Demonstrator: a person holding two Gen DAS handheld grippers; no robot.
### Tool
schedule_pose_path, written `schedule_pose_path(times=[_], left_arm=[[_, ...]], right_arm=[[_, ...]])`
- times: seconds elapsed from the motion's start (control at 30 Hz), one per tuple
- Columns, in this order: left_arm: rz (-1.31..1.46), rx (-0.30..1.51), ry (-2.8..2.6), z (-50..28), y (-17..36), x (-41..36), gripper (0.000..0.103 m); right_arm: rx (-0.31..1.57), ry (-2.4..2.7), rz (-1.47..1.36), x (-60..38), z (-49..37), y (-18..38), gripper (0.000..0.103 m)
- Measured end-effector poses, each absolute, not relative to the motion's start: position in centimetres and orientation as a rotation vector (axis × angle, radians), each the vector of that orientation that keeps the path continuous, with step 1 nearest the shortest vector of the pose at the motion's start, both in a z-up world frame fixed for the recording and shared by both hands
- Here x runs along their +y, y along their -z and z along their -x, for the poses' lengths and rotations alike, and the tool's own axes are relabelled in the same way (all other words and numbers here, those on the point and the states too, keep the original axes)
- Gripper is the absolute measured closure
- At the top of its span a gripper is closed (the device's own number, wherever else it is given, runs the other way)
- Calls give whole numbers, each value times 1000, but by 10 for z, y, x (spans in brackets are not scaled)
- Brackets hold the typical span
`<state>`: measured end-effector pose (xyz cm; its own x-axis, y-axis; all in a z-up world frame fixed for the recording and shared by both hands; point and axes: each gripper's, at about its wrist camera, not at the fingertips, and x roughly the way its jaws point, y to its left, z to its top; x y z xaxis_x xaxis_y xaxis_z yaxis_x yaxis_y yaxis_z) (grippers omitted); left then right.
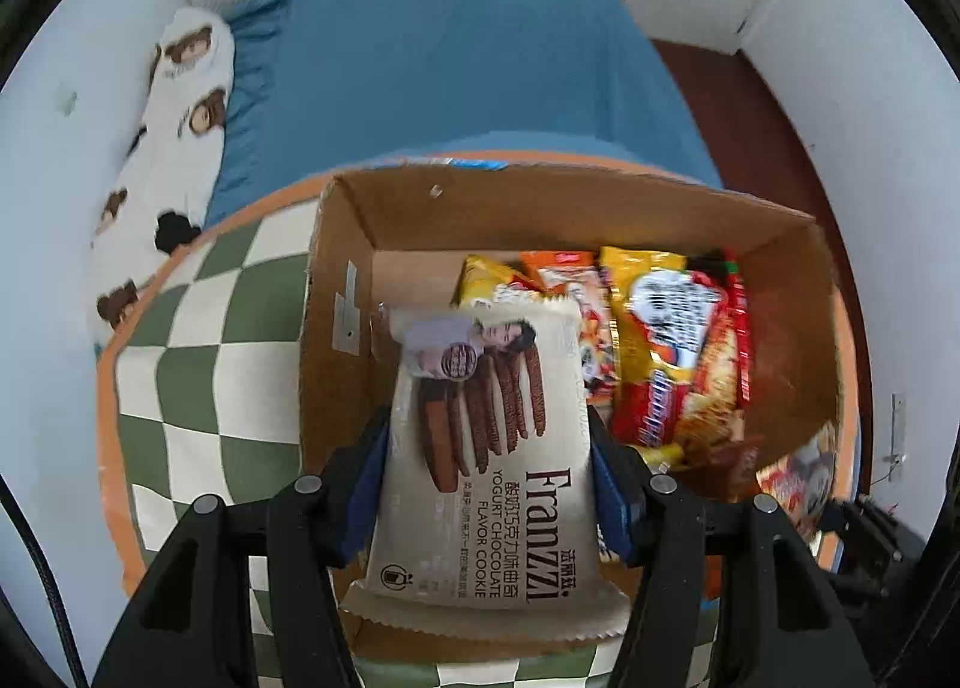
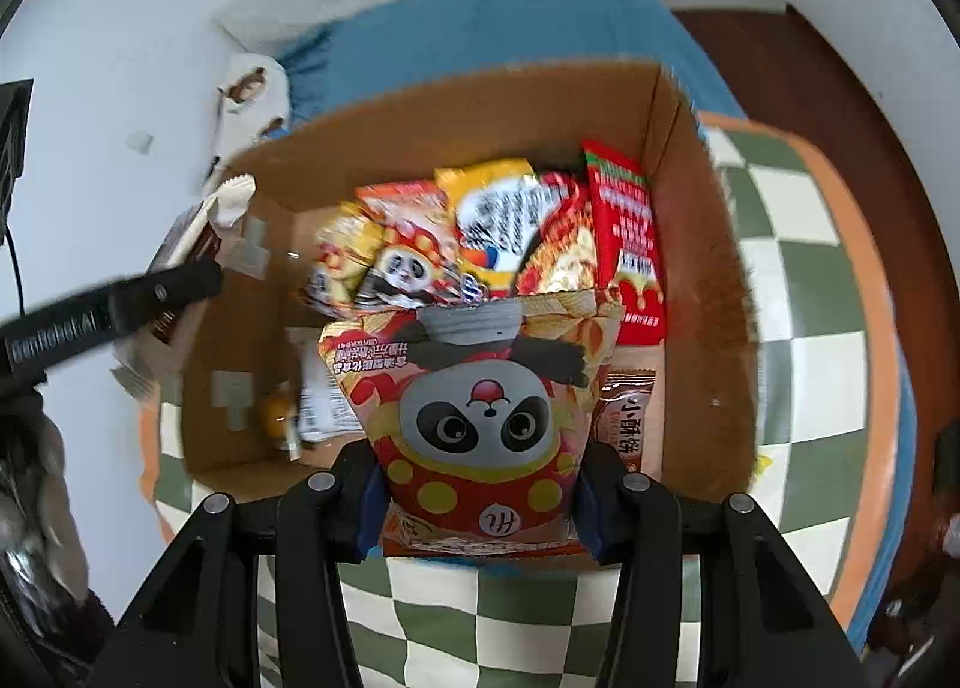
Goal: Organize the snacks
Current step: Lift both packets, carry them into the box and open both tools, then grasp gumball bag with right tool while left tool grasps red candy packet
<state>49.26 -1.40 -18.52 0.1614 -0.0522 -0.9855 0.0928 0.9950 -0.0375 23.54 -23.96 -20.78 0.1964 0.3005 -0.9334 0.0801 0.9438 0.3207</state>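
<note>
Home bedroom: bed w/ blue sheet [image 1: 456, 70], bear-print pillow [image 1: 174, 148] by white wall, dark wood floor [image 1: 774, 160], green-checked cloth [image 1: 198, 364] under cardboard snack box [image 1: 498, 208].

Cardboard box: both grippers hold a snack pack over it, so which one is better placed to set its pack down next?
Probably left. The left gripper holds the Franzzi cookie pack over the cardboard box's bare floor; the right gripper's panda bag hangs over stacked packs.
</note>
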Motion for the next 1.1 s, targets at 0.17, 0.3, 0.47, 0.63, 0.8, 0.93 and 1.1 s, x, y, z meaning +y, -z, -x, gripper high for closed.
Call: schedule_pose_path(times=[0.17,0.3,0.47,0.63,0.8,0.93,1.1], left_arm=[[-16,1476,79,-502,208,-10,46],[46,1523,86,-501,213,-9,32],[15,1489,89,-488,211,-18,11],[-7,1424,76,-467,202,-26,11],[15,1359,71,-441,192,-29,11],[20,1282,60,-416,175,-32,11],[22,1180,44,-386,148,-32,11]], right_arm=[[1436,-161,-348,-228,-250,260,49],[1497,-138,-313,-224,-254,279,7],[1478,-125,-269,-221,-257,281,7],[1435,-89,-202,-226,-251,266,7],[1398,-40,-169,-238,-240,252,7],[1358,-17,-130,-242,-227,240,7],[1284,-11,-79,-241,-208,218,7]])
